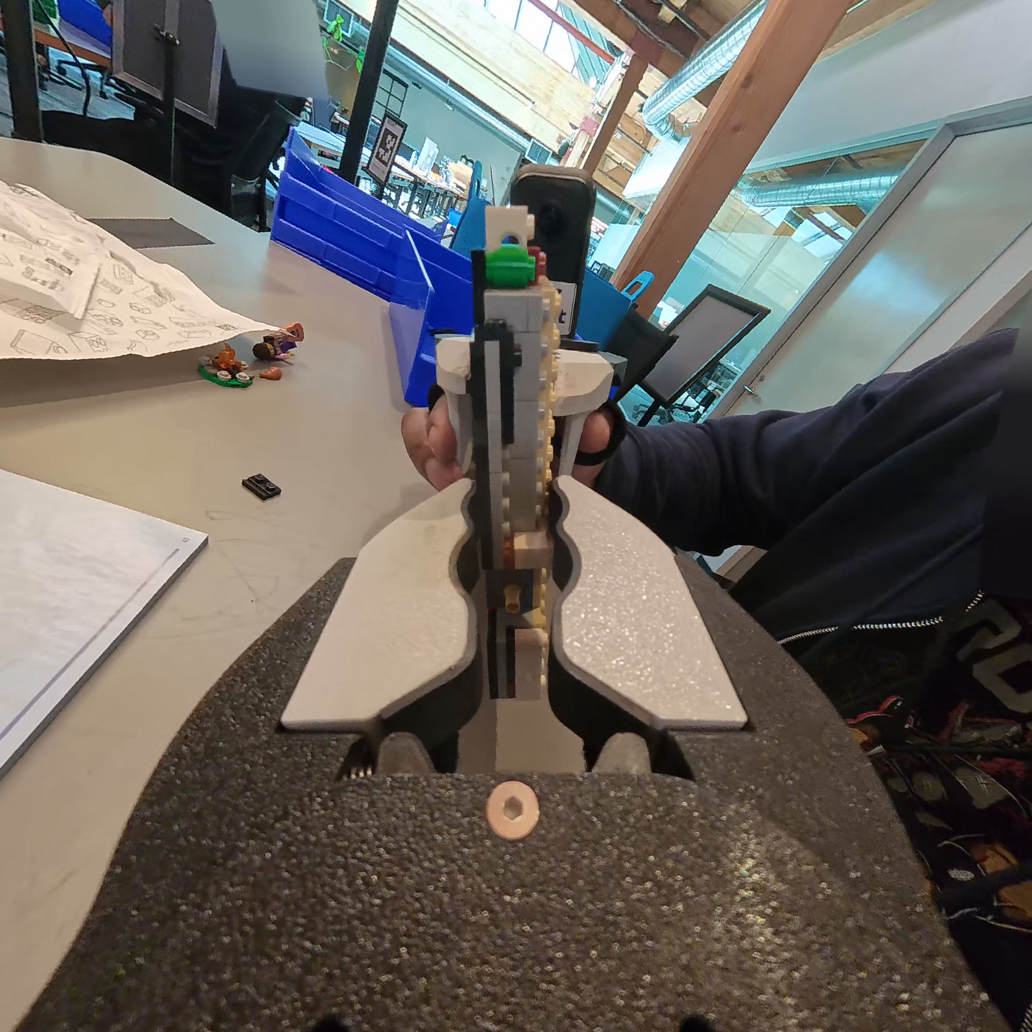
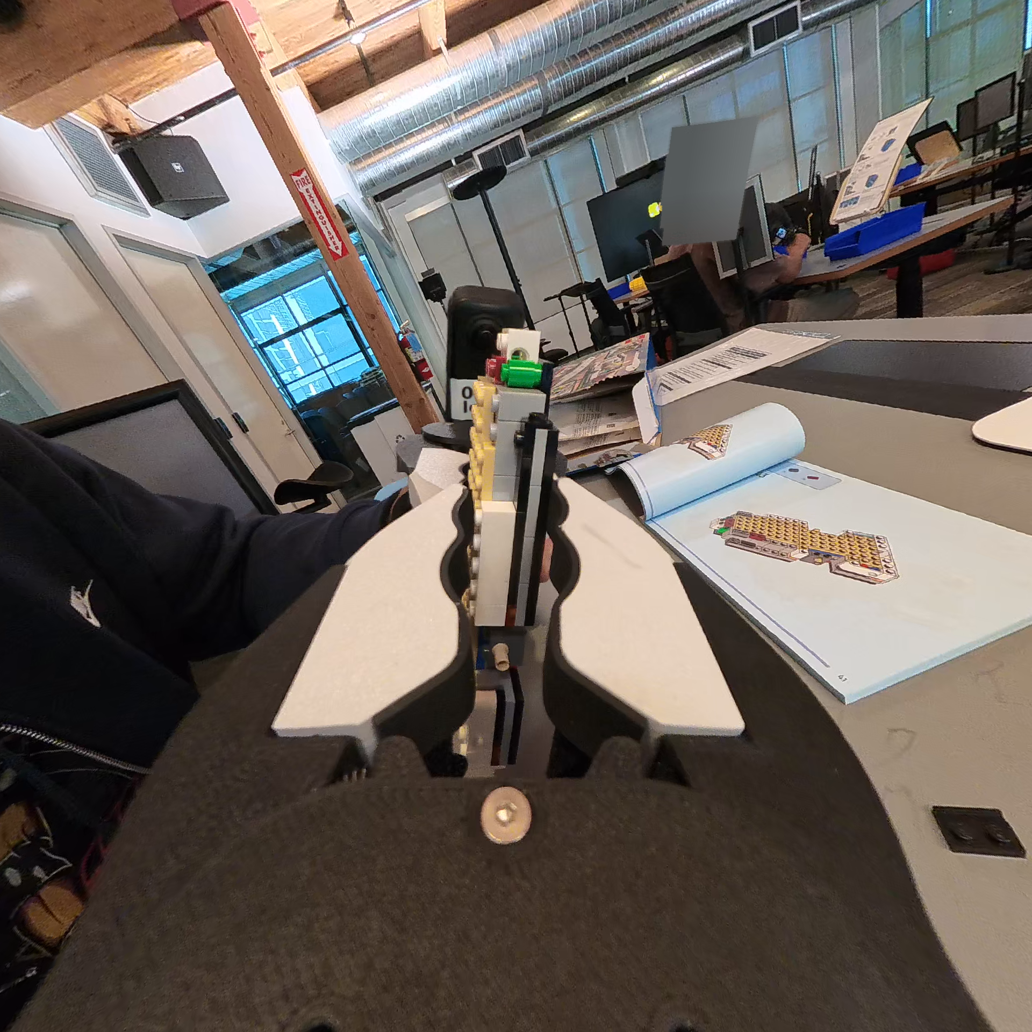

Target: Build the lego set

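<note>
Above grey table, two tongs each clamp one brick model.

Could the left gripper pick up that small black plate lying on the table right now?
Probably not as things stand: the left gripper is already closed on the brick model, which the right gripper grips too. The small black plate lies unobstructed on the table.

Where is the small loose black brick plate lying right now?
In the left wrist view, the black plate lies on the grey table, left of the left gripper, between the booklet corner and the campfire piece.
</note>
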`<state>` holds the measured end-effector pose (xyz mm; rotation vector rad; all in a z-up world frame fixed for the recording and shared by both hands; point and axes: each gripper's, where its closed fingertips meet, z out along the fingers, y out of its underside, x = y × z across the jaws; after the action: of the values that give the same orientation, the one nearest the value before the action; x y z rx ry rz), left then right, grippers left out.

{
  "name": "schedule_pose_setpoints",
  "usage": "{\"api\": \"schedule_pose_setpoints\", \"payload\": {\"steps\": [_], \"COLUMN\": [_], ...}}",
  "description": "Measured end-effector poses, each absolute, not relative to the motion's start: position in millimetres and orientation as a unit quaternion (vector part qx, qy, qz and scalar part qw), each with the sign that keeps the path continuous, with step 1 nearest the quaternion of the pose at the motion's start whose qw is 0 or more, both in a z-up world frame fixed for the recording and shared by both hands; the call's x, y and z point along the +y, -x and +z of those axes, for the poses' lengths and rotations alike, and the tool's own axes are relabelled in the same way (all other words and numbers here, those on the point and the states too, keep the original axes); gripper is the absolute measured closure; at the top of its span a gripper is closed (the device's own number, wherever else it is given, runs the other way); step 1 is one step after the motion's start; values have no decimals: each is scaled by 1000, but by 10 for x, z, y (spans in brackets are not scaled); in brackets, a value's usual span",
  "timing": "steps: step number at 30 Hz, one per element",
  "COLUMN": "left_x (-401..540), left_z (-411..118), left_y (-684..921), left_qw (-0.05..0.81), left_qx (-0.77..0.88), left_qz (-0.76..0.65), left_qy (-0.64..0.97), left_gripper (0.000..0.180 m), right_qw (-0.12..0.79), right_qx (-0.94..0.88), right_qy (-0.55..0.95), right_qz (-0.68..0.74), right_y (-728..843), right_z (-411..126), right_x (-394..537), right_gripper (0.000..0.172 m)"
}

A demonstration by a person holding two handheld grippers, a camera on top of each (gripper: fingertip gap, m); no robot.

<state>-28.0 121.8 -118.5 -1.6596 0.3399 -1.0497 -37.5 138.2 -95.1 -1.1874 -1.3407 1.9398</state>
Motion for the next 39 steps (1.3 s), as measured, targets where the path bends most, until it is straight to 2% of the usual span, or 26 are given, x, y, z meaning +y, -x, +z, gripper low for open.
{"api": "schedule_pose_setpoints", "payload": {"steps": [2, 5, 8, 10, 13, 39], "left_x": [1223, 1254, 1280, 1298, 1279, 1201], "left_z": [-1193, -1154, -1083, -1074, -1055, -1036], "left_y": [287, 335, 407, 438, 439, 311], "left_qw": [543, 556, 578, 585, 596, 588], "left_qx": [143, 130, 114, 106, 111, 157], "left_qz": [-441, -435, -428, -422, -422, -411], "left_qy": [700, 696, 686, 685, 675, 679], "left_gripper": [157, 139, 136, 137, 155, 158], "right_qw": [246, 242, 239, 237, 243, 266], "right_qx": [-489, -487, -496, -500, -513, -512], "right_qy": [439, 445, 449, 448, 448, 422], "right_qz": [712, 712, 704, 702, 691, 700], "right_y": [378, 389, 406, 414, 425, 368], "right_z": [-962, -985, -1030, -1047, -1080, -922], "right_x": [1393, 1414, 1378, 1339, 1297, 1280], "right_gripper": [146, 147, 147, 148, 148, 146]}}
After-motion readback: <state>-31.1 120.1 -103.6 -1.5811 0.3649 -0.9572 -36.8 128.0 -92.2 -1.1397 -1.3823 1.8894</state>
